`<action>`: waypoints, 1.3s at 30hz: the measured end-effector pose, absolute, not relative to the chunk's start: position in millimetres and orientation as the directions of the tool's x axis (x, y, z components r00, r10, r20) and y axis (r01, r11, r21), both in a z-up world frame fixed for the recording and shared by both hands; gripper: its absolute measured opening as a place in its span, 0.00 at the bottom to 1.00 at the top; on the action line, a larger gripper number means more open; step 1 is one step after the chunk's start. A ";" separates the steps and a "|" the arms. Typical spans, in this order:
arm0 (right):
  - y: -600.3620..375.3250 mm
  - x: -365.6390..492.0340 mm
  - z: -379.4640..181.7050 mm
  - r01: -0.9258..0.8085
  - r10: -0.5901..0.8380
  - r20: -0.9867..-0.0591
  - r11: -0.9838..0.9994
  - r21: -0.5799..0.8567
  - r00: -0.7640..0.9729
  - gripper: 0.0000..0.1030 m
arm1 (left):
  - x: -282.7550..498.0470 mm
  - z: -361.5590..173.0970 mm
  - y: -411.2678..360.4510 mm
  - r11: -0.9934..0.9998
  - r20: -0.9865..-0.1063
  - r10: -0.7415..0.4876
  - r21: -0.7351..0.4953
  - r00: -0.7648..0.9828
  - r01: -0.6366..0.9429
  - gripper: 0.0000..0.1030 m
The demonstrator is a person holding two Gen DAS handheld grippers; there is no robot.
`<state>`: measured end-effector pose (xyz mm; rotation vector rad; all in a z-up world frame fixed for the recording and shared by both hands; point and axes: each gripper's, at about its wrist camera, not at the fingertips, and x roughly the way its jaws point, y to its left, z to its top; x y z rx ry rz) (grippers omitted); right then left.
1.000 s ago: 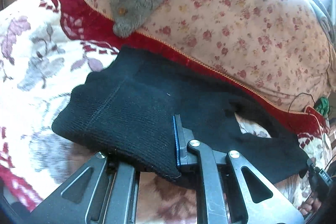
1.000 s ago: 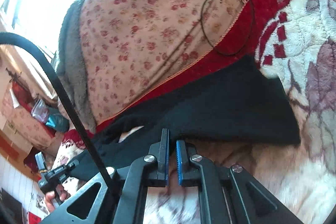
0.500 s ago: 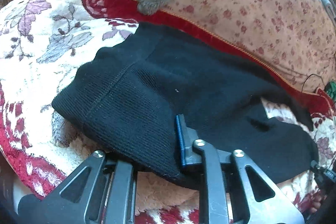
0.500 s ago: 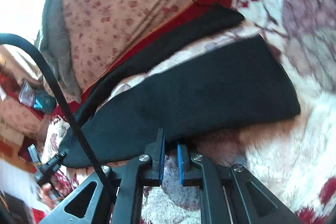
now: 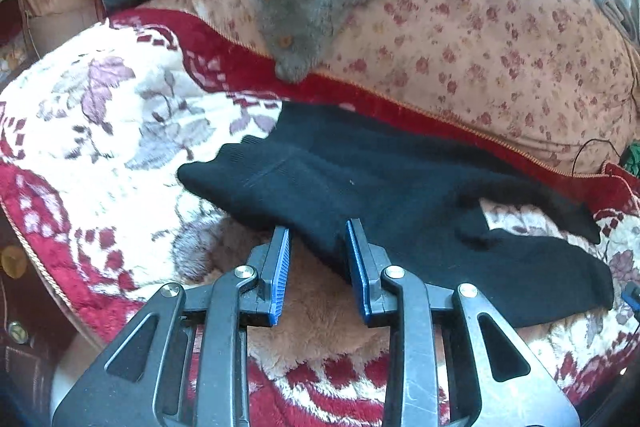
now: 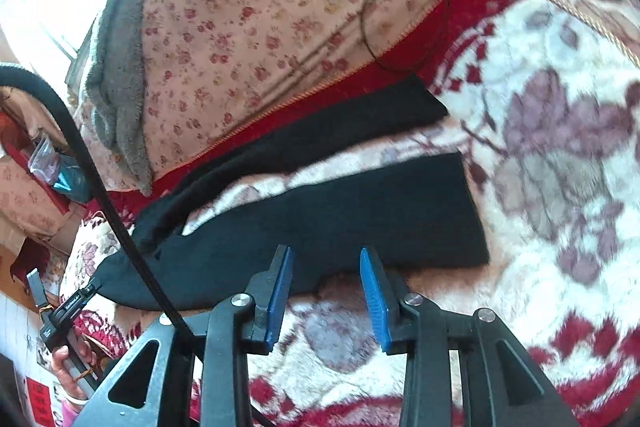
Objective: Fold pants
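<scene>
Release is what has just happened on both sides: half a second ago each claw was pinched on the near edge of the black pants (image 5: 360, 183), and now you hold nothing. Your left gripper (image 5: 318, 261) stands with its blue pads parted, the waist-end hem lying just beyond and partly between them but not clamped. Your right gripper (image 6: 326, 287) is spread wider — its pads sit just short of the near leg's edge, apart from it.

The pants lie flat across the floral blanket (image 5: 100, 131), waist toward its left side, legs running right along the red border under the flowered quilt (image 5: 500, 39). The two legs are splayed apart, blanket showing between them.

So the spreading looks done, I judge — the first fold has not begun, and the far leg would need bringing over the near one.
</scene>
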<state>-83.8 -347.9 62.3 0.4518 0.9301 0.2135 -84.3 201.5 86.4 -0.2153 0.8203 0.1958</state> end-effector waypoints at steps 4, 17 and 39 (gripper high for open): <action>-336.7 -71.6 74.1 -0.022 0.384 -0.698 0.884 0.467 0.605 0.36 | -91.5 106.5 205.2 0.959 -0.707 0.114 -0.104 0.698 -0.262 0.26; -278.2 10.5 86.4 -0.257 0.373 -0.697 0.928 0.270 0.612 0.47 | -20.4 111.8 157.6 0.964 -0.714 -0.180 -0.263 0.676 -0.021 0.56; -279.2 206.9 2.6 -0.616 0.347 -0.885 0.783 0.090 0.311 0.62 | 191.4 32.1 50.4 0.799 -0.894 -0.377 -0.180 0.244 0.574 0.56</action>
